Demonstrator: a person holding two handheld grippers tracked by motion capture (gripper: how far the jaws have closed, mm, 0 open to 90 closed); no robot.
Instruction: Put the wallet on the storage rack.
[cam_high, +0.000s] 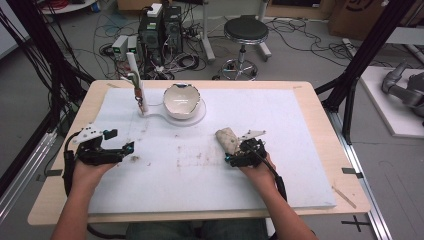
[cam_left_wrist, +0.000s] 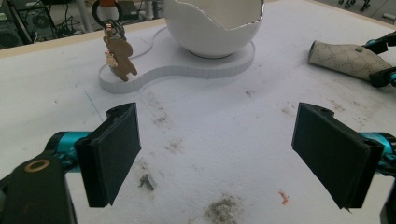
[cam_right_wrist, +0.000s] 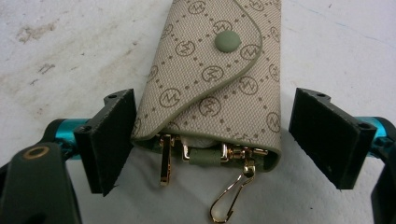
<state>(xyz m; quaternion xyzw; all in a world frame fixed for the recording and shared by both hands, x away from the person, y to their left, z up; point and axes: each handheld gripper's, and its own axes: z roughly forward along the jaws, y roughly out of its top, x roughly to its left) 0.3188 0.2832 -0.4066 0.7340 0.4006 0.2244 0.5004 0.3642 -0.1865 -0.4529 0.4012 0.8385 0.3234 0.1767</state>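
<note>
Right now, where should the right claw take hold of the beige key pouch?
Across the key pouch near its open hooked end, closing on the two long edges. It lies flat between the open right claw, narrow enough to fit, one edge already at a jaw.

Lab: computer towers (cam_high: 160, 30), floor cables (cam_high: 300, 35), stool (cam_high: 245, 32).

A key pouch (cam_right_wrist: 210, 79) of woven, matt beige cloth with a printed monogram, green piping and a smooth green snap lies on a white, matt, foam-like board (cam_high: 280, 115) soiled with dark smudges. Glossy gold-toned metal clips (cam_right_wrist: 229, 196) protrude from its open end. The bowl (cam_left_wrist: 212, 25) appears glazed ceramic, though glare makes this uncertain. The right gripper (cam_right_wrist: 212, 140) has rough matt black pads and shiny teal metal fittings.
</note>
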